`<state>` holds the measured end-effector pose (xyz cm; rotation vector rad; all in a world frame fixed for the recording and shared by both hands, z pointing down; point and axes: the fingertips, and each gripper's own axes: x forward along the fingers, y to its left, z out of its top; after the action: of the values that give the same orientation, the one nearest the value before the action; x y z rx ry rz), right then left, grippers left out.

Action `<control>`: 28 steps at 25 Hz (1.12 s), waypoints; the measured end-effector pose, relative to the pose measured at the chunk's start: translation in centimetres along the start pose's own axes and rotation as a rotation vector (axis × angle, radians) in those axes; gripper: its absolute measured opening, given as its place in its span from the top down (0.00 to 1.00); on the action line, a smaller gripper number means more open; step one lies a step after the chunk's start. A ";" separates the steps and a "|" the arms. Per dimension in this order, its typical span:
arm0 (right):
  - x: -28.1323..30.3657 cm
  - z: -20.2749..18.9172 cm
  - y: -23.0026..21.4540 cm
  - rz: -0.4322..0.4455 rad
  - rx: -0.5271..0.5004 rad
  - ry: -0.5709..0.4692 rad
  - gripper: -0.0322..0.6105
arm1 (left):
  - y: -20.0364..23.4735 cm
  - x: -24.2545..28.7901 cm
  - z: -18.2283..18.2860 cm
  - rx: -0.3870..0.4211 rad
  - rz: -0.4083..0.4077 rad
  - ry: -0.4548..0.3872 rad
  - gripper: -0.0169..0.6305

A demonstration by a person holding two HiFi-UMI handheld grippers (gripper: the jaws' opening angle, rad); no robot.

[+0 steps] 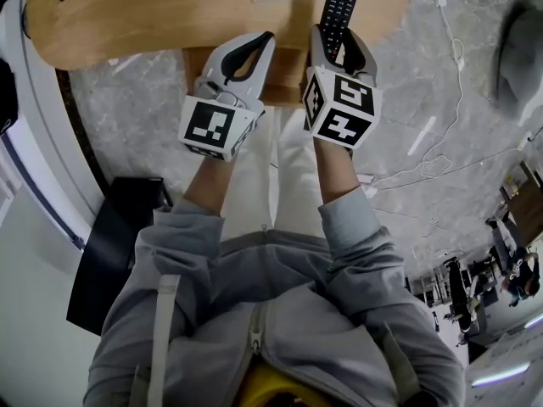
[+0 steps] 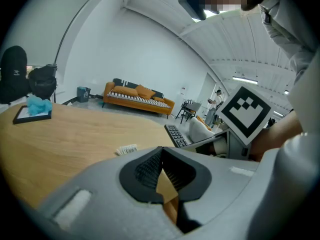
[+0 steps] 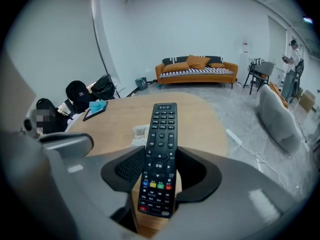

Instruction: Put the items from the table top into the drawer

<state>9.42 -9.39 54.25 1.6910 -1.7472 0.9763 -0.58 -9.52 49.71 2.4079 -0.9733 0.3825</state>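
The task looks barely begun; the remote [image 3: 160,154] is clamped between the ribbed black pads of the right hand-held gripper [image 3: 160,169], held over the near edge of the worktop [image 3: 120,124] and not yet in the drawer; what I take for the drawer [image 1: 287,87], a pale wooden box, sits under that edge. The left hand-held gripper [image 2: 161,156] has its jaws closed tip to tip on nothing. Left on top are a small pale ribbed piece [image 3: 140,131] and a dark flat frame [image 2: 31,115] with a crumpled blue cloth [image 2: 39,105]. The remote is a long, slim slab of black plastic with rows of small keys; the worktop is round, smooth, light wood.
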 end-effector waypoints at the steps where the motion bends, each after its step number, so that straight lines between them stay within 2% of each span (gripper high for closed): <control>1: -0.5 -0.1 0.1 0.007 -0.008 -0.004 0.64 | -0.1 -0.2 -0.1 0.001 0.002 0.000 0.97; 7: -3.4 -1.8 2.2 0.068 -0.121 -0.014 0.65 | -0.4 -1.3 -1.1 -0.002 0.016 0.006 0.97; 14: -5.3 -6.4 6.3 0.189 -0.367 -0.002 0.65 | 0.1 -3.1 -3.1 -0.014 0.050 0.025 0.97; 18: -5.0 -10.4 7.6 0.248 -0.505 0.045 0.65 | 1.3 -4.5 -4.6 -0.021 0.084 0.052 0.97; 28: -0.6 -20.5 10.1 0.442 -0.989 0.149 0.66 | 3.5 -7.0 -8.9 -0.051 0.137 0.108 0.97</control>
<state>-2.95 6.69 64.78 0.6101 -2.0280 0.2503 -8.57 -2.74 55.24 2.2568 -1.0885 0.5247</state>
